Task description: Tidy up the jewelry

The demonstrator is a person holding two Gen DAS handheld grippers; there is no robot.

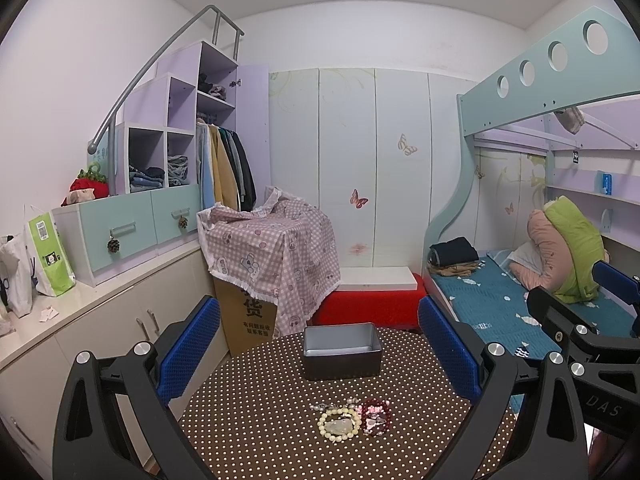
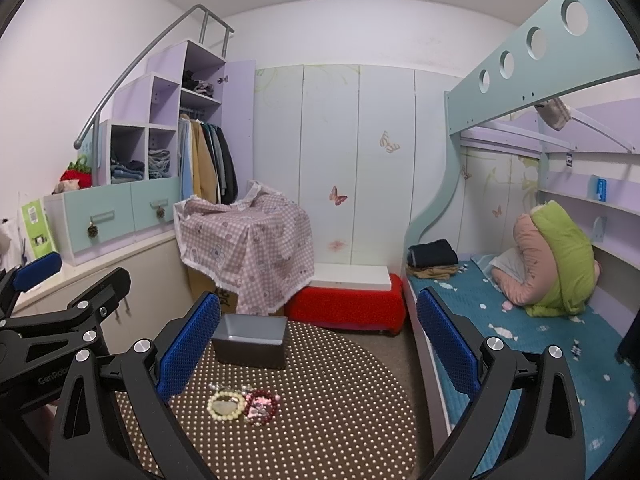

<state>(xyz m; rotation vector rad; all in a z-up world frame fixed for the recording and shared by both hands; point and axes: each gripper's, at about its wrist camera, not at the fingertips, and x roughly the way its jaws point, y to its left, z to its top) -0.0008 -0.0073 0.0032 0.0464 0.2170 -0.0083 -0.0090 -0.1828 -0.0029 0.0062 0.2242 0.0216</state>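
A cream bead bracelet (image 1: 342,424) and a dark red bead bracelet (image 1: 376,417) are seen lying touching, side by side, near the front of a round bench (image 1: 256,420) covered in a brown dotted cloth. A small string of pale beads (image 1: 332,406) lies just behind them. Farther back on the same bench a grey metal tin (image 1: 341,351) stands open, well apart from the bracelets.

The bench is set in a small bedroom, with a bunk bed (image 1: 500,320) to the right, white wardrobe doors (image 1: 360,160) at the far wall, and a stepped shelf unit (image 1: 168,128) with hanging clothes to the left.

The left tool (image 1: 320,356) is spread wide and nothing is held or touched; it hangs above the bench with the tin and bracelets between its blue pads (image 1: 188,352). The right tool (image 2: 318,354) is likewise spread wide and empty, the bracelets lying by its left pad in its own view.

A box draped in a pink checked cloth (image 1: 272,248) and a red bench-like stool (image 1: 368,304) stand on the floor beyond.
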